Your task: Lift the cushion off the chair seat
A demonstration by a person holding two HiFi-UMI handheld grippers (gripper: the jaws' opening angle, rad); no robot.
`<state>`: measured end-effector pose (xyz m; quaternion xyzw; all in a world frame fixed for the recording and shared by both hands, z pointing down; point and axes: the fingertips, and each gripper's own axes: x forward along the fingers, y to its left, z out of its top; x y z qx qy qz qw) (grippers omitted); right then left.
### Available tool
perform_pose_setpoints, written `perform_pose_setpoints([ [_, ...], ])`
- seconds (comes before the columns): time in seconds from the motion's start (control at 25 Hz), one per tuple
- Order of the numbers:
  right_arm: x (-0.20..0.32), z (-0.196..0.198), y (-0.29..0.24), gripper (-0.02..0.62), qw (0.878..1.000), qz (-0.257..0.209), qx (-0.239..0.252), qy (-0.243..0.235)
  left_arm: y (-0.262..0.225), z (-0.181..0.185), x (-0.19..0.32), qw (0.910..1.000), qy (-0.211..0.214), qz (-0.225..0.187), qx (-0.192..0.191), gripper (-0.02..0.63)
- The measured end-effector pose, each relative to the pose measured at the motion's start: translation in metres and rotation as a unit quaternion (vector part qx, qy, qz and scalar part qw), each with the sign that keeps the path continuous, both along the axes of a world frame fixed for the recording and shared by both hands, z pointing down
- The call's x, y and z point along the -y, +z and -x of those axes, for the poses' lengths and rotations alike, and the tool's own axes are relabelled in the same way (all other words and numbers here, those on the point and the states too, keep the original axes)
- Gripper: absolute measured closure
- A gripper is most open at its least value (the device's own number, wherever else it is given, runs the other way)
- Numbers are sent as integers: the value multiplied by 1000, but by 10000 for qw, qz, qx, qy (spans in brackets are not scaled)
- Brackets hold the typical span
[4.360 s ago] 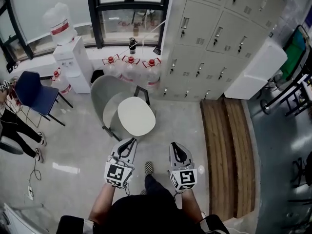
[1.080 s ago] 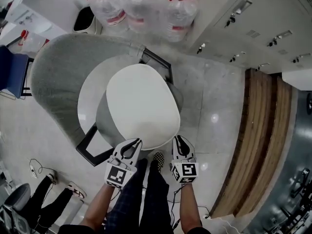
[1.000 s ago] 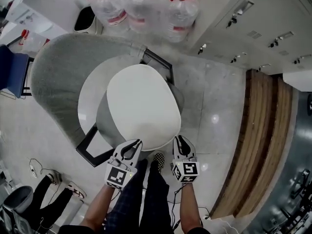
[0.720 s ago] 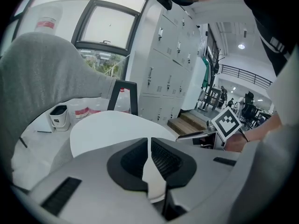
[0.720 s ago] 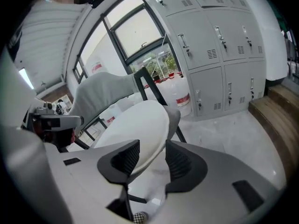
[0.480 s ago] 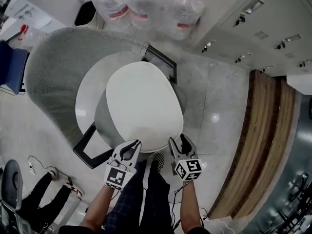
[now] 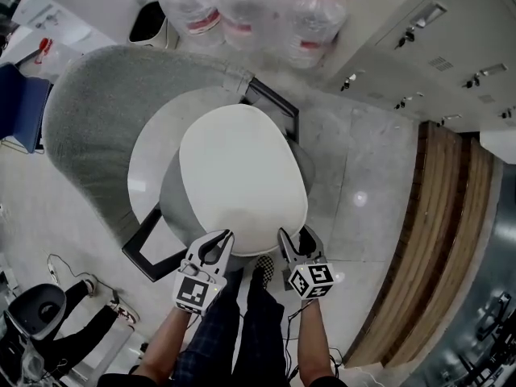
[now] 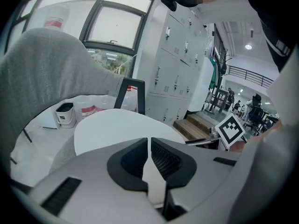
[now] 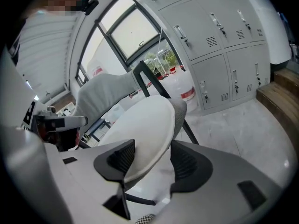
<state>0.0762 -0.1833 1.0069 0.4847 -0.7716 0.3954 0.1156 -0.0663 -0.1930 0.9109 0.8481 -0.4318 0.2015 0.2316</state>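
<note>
A white oval cushion (image 7: 242,172) lies on the seat of a grey chair (image 7: 97,111) with a black frame. My left gripper (image 7: 219,237) is shut at the cushion's near edge, with nothing seen held. In the left gripper view the closed tips of the left gripper (image 8: 149,139) point across the cushion (image 8: 117,125). My right gripper (image 7: 292,236) is at the cushion's near right edge. Its jaws have just been opening. In the right gripper view the right gripper (image 9: 152,146) stands open, the cushion (image 9: 145,125) rim between the pads but not pressed.
Large water bottles (image 7: 242,6) stand behind the chair, grey lockers (image 7: 419,39) at the upper right. A wooden step (image 7: 435,240) runs along the right. A blue chair (image 7: 20,103) is at the left edge and another person's legs (image 7: 81,329) at the lower left.
The right gripper's jaws went from shut to wide open and now straddle the cushion's edge. Both grippers sank slightly. The left gripper stayed shut.
</note>
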Motion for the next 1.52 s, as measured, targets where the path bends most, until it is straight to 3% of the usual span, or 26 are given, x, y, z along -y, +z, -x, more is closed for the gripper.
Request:
perform_pose_setpoints([
  [0.16,1,0,-1,371,9999,-90,-34,-71,1,3,-1,9998,-11,164,92,571],
  [0.28,3,0,-7,487,9999,-132,-53,87,-4,4,3,9999,-102,51,0,571],
  [0.36,2,0,-13,523,9998,-117,-68,133,-11,2,5,9999,-134,-48,-35,571],
  [0.92,7,12,-94,541,9981,-609,-16,-23,-72,4,2,9997,-124,-226,-2,571],
  [1.52,10,32,-212,546,9918,-1200,-282,-350,-170,19,-8,9985,-210,-511,33,571],
])
